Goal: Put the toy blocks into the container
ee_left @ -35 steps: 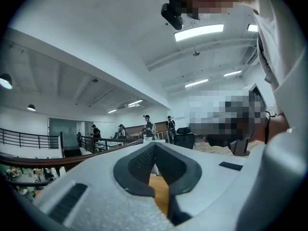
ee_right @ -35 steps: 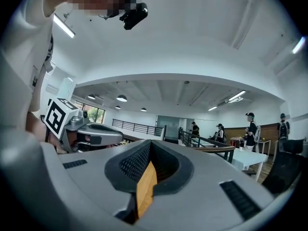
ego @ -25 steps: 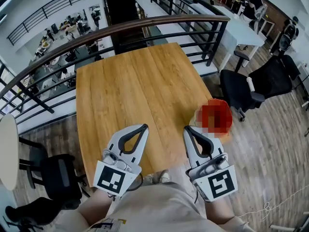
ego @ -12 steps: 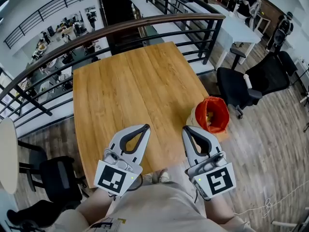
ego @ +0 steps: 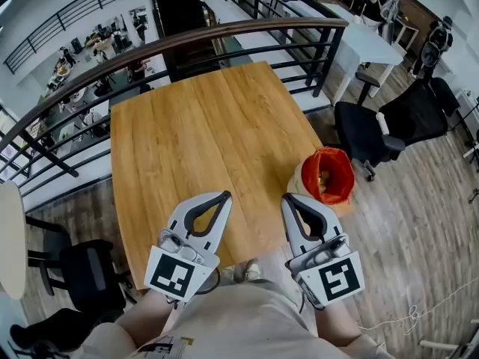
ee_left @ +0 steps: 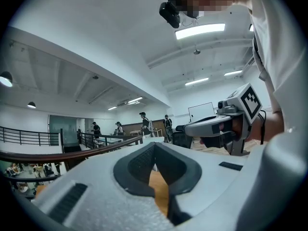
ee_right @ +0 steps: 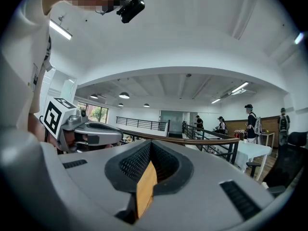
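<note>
An orange-red soft container (ego: 327, 176) with a cream outside stands at the right front edge of the wooden table (ego: 202, 133). Small yellowish pieces show inside it, too small to tell apart. No loose toy block lies on the tabletop. My left gripper (ego: 225, 195) and my right gripper (ego: 286, 198) hover side by side over the table's near edge, both pointing level across it. Each is shut with nothing between the fingers. The left gripper view shows the closed tips (ee_left: 154, 144) and the right gripper (ee_left: 219, 125) beside them. The right gripper view shows closed tips (ee_right: 150, 142).
A dark metal railing (ego: 224, 40) with a wooden handrail curves behind the table, with a lower floor beyond it. Black office chairs (ego: 374, 137) stand to the right and another chair (ego: 86, 275) at lower left. A white table (ego: 374, 51) stands at far right.
</note>
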